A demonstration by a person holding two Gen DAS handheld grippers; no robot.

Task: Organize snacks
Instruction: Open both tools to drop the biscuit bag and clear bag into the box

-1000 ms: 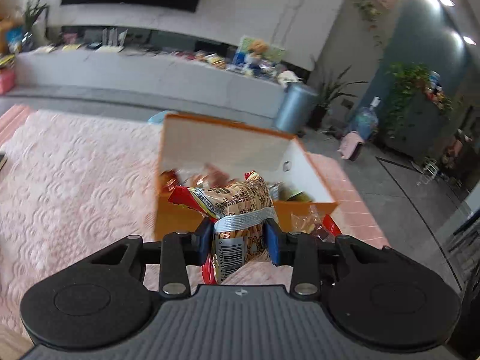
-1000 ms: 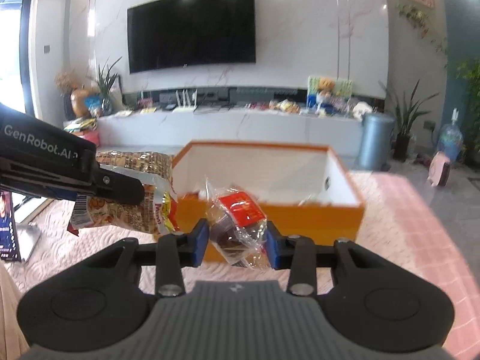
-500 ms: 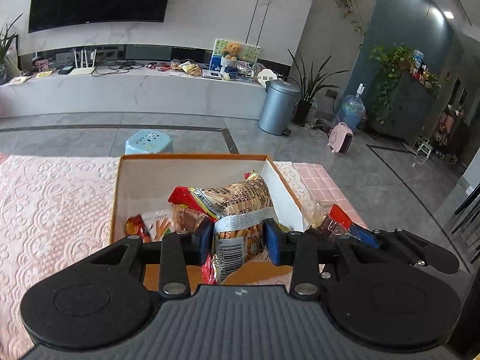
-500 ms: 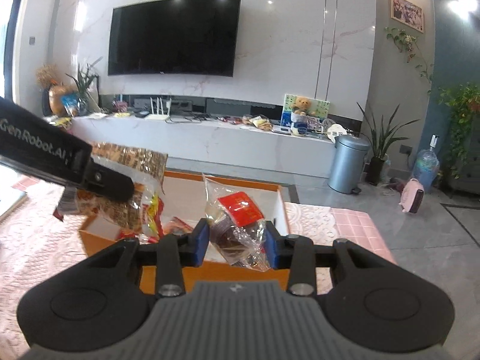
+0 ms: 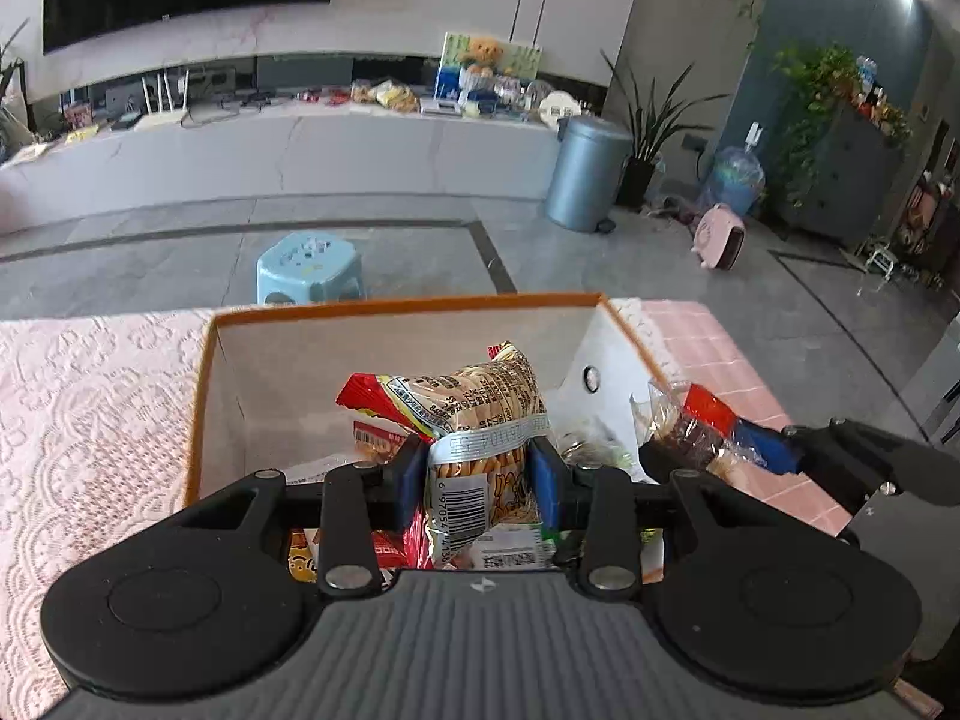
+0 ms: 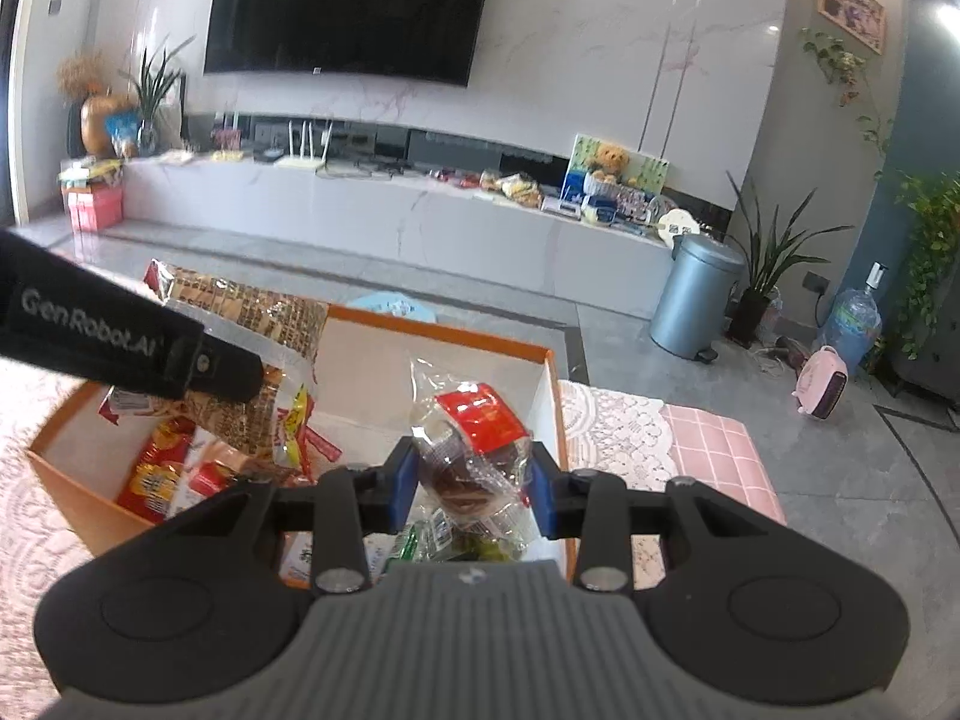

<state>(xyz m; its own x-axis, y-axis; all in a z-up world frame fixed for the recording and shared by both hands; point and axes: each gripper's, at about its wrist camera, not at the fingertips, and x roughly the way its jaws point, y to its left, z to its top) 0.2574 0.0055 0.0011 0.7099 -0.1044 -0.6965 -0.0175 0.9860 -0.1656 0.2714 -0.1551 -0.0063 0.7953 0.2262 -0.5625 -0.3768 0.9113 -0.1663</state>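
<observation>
Snacks: two in hand, the rest lying loose in the orange box [image 5: 204, 396] on the lace cloth [image 5: 90, 408].

Left: left gripper [image 5: 477, 474] is clamped on a biscuit-stick pack [image 5: 480, 414], pads pinching it near the barcode end, the pack standing up over the box interior. Judged light; the film is crinkly and slick, and the sticks inside are brittle, so a firm squeeze risks breakage. Grip near the seam end looks sound.

Right: right gripper [image 6: 471, 483] is closed on a clear-wrapped cake [image 6: 474, 450] with a red label, held above the box's right half. Judged soft and crushable; the loose wrapper could slide. Best held across the body, lightly.

Box contents partly hidden by both grippers.
</observation>
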